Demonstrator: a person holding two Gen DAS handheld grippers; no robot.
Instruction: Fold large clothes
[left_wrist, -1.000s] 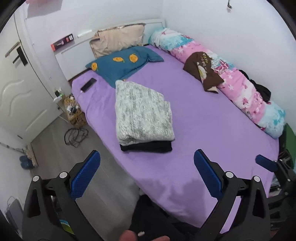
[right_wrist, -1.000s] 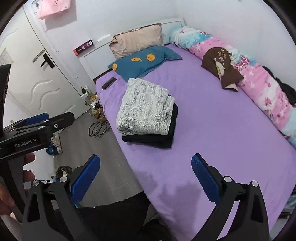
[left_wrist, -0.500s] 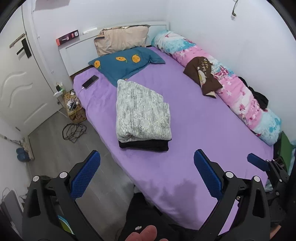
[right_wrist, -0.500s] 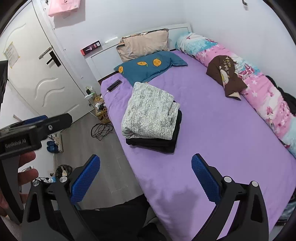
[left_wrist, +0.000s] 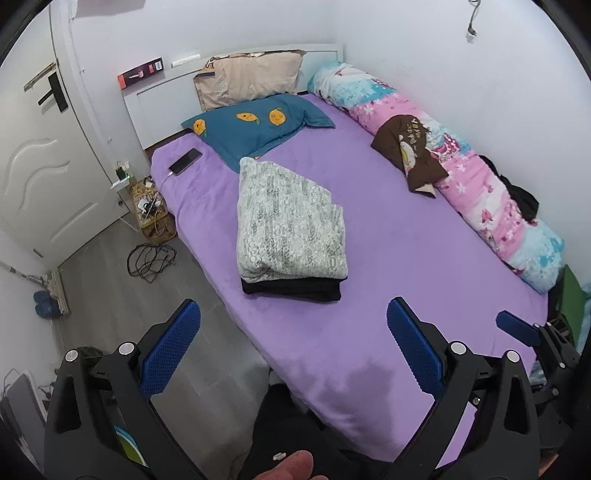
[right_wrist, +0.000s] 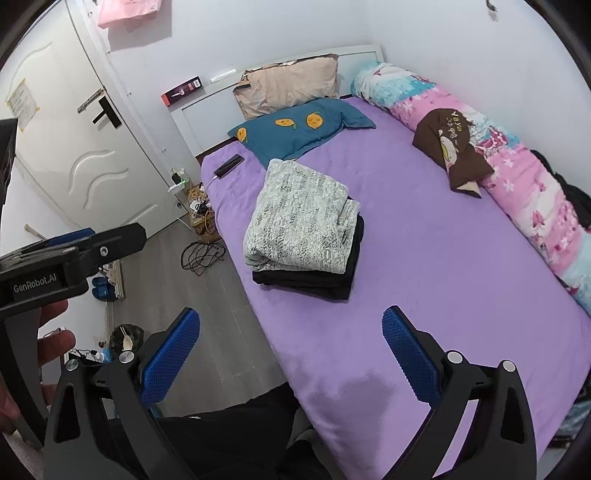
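Left hand-held gripper (left_wrist: 291, 339): blue pads spread wide apart, empty, raised above the near corner of the purple bed (left_wrist: 424, 258). Right hand-held gripper (right_wrist: 290, 343): likewise spread apart, empty, same height. Folded grey knit garment (left_wrist: 288, 225): stacked on a folded black garment (left_wrist: 291, 290), near the bed's left edge, below the blue pillow (left_wrist: 255, 127). Compared with 1.0 s ago: both views pulled back and higher, stack smaller in view, unmoved on bed. Phone (left_wrist: 185, 161) unmoved.
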